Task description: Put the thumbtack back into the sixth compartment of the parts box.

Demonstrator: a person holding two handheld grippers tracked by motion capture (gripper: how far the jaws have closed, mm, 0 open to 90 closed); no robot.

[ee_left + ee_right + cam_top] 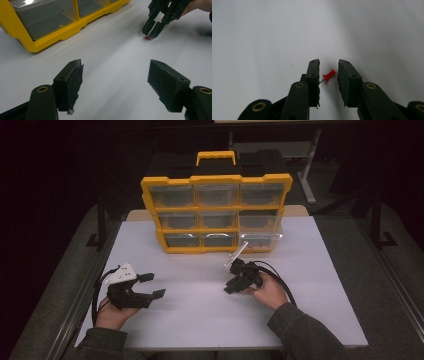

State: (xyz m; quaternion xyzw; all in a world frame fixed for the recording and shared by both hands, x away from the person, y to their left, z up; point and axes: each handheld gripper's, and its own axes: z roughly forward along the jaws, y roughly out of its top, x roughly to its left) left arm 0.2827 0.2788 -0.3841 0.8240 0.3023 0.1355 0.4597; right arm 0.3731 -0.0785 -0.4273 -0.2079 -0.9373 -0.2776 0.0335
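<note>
White worktop (310,270), rectangular, its near edge toward the person. At 12 o'clock, close to the far edge: a yellow drawer organiser (216,215) standing upright, three rows of clear drawers, black carrying handle with a yellow grip on top; the bottom-right drawer (260,240) is pulled partly out. Red pushpin (329,75): lying on its side on bare worktop just right of centre, pin shaft pointing toward one pad, head toward the other, between the jaws of the right claw (328,77). Right claw: pointing down at the worktop at about 4 o'clock from the organiser, jaws narrowed around the pushpin but with a gap on each side, pads not pressing, nothing grasped; in the left gripper view its tips (152,28) sit just beside the pin (147,38). Left claw (115,82): at 8 o'clock near the worktop's left edge, jaws spread wide, released, nothing between them. Open room: the whole middle band between the two claws is bare, as is the strip from the organiser's front to the right claw and the right-hand side out to the edge at 3 o'clock.
</note>
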